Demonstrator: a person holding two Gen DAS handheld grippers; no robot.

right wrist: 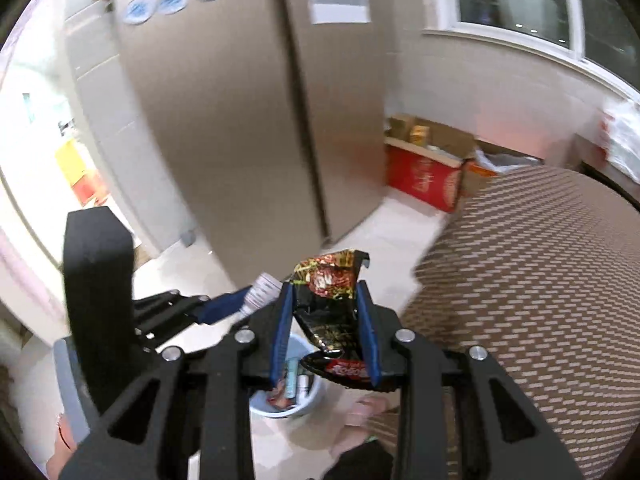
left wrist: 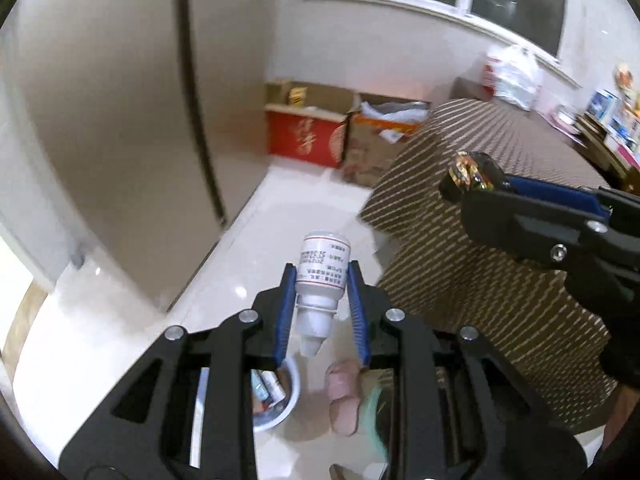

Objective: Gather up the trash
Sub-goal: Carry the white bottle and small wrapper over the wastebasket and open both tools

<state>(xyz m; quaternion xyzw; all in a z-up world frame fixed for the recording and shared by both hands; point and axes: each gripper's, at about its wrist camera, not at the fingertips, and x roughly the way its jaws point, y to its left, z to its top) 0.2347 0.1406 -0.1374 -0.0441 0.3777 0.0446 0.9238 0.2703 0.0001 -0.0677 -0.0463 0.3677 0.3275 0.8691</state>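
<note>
My left gripper (left wrist: 322, 270) is shut on a small white bottle (left wrist: 322, 276) with a printed label, cap end pointing back toward the camera. My right gripper (right wrist: 325, 292) is shut on a crumpled black and red snack wrapper (right wrist: 330, 300). In the left wrist view the right gripper (left wrist: 466, 178) reaches in from the right with the wrapper (left wrist: 468, 170) at its tip. In the right wrist view the left gripper (right wrist: 244, 304) shows at the left with the bottle (right wrist: 260, 290). A pale blue trash bin (right wrist: 316, 400) with several discarded items stands on the floor below both grippers; its rim (left wrist: 294, 396) shows under the left one.
A table with a brown woven cloth (right wrist: 540, 300) fills the right side. A tall beige fridge (right wrist: 240, 120) stands ahead. Red and brown cardboard boxes (left wrist: 308, 136) sit on the floor by the wall under a window. A person's pink slippered foot (left wrist: 344, 404) is beside the bin.
</note>
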